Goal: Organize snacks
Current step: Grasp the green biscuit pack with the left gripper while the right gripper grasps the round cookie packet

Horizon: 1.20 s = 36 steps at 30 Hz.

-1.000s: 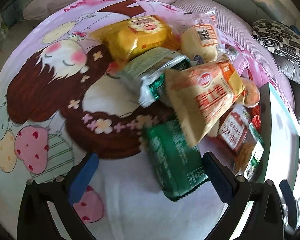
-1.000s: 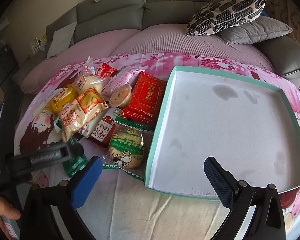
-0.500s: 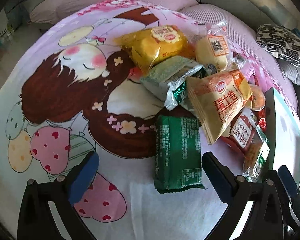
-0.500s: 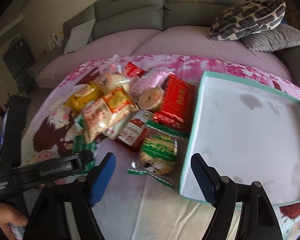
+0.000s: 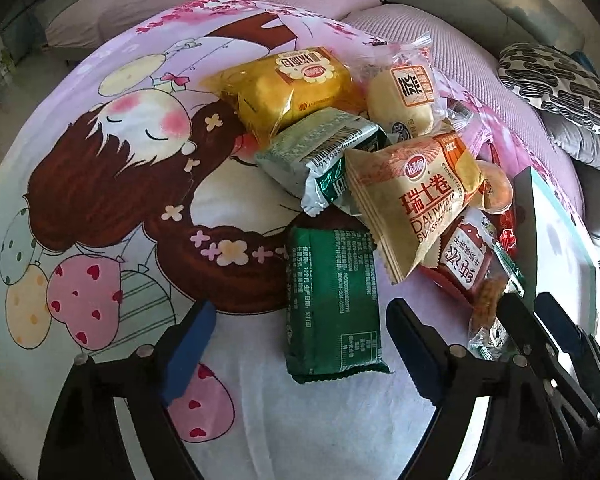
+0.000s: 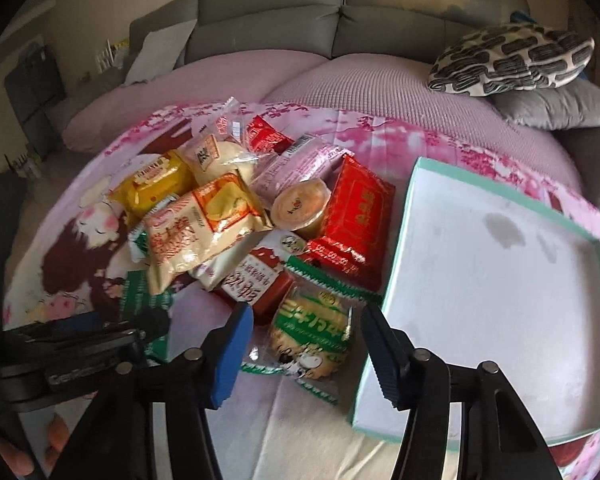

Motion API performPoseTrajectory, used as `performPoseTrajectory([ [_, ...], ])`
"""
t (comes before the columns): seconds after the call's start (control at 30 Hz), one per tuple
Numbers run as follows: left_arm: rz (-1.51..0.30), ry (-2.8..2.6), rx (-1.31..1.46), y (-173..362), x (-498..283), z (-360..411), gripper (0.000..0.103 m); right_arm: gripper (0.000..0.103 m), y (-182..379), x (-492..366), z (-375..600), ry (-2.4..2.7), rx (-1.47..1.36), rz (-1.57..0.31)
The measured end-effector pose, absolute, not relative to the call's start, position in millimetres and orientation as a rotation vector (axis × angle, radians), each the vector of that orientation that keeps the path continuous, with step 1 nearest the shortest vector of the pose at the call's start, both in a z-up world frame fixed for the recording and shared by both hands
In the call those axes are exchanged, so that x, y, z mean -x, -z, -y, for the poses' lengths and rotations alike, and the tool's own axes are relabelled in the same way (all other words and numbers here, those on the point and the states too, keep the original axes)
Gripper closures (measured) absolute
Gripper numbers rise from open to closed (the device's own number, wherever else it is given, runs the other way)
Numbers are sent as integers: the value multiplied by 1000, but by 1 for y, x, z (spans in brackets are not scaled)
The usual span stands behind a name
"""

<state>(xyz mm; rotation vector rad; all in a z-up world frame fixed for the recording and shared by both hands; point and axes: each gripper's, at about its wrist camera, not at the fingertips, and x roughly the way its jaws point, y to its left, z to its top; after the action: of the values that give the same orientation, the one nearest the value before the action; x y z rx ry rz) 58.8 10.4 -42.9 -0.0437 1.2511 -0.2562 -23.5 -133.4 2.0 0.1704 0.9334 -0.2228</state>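
The green-and-white biscuit packet lies at the near edge of the snack pile, just beside the teal tray; it is judged light, crinkly and crushable, best taken across its middle. The right gripper, its jaws just closing, brackets it without a pinch being seen, while the left gripper, also narrowing, straddles the dark green wafer pack, not yet pressed. Open room is offered by the empty tray, whose raised rim must be cleared.

What I can read on the packets

The beige packet at my one o'clock carries "瑞士卷" and "DALIYUAN"; the bun wrapper behind it, also one o'clock, shows "蒸"; other prints are unreadable.
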Motion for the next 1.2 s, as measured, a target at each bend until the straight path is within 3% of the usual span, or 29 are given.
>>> performPoseTrajectory([
  [0.4,-1262,251,47,46,-61,-10,16,45,10,9,139,209,-211,-977],
  [0.93,-1255,241,60,45,-60,-14,27,46,10,24,133,170,-265,-1015],
  [1.2,-1251,247,88,46,-62,-20,54,46,11,28,129,113,-319,-1030],
])
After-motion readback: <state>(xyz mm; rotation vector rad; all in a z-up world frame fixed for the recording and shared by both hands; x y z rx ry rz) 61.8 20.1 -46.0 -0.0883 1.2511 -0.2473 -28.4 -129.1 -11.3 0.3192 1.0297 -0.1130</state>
